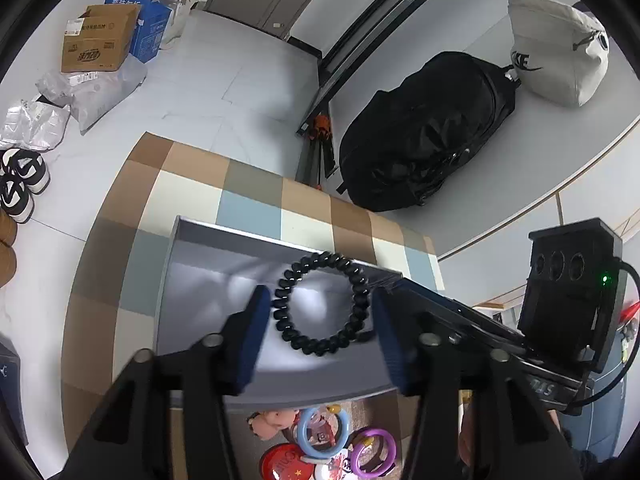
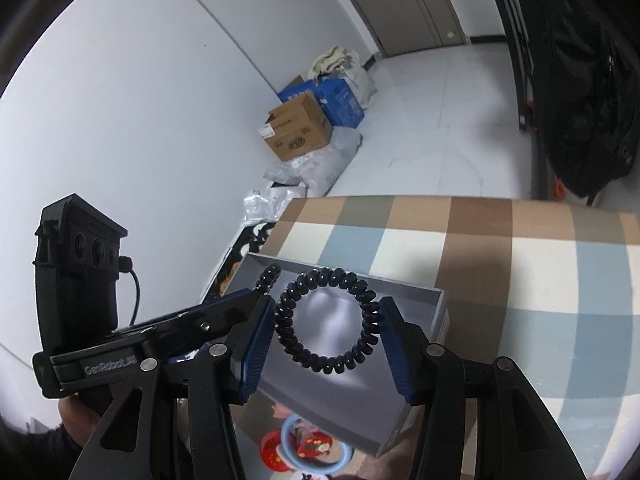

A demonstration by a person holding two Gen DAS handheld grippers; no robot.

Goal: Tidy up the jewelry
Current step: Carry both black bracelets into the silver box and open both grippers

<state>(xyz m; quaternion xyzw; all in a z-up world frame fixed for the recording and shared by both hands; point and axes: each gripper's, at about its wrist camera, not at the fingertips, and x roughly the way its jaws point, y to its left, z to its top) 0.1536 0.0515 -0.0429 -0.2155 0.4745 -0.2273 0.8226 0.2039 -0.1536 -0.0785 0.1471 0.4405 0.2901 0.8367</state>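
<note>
Both tongs, left (image 1: 318, 320) and right (image 2: 328, 330), stand apart, each framing a black coil band (image 1: 322, 304) over the grey box (image 1: 192, 280), seemingly loose at twelve o'clock: light, springy, slippery, best pinched across its coil.

The hair tie (image 1: 322, 304) is shiny black. The box (image 1: 208, 280) under it is grey inside. The cloth (image 1: 192, 184) on the worktop has squares of brown, tan, cream and pale blue. Each tool (image 1: 318, 332) is black with dark blue pads (image 1: 256, 340). Lower down lie a light blue ring (image 1: 305, 432), a purple ring (image 1: 374, 454) and a red badge (image 1: 282, 462). The backpack (image 1: 424, 136) is black. The cardboard box (image 1: 98, 40) is brown.
</note>
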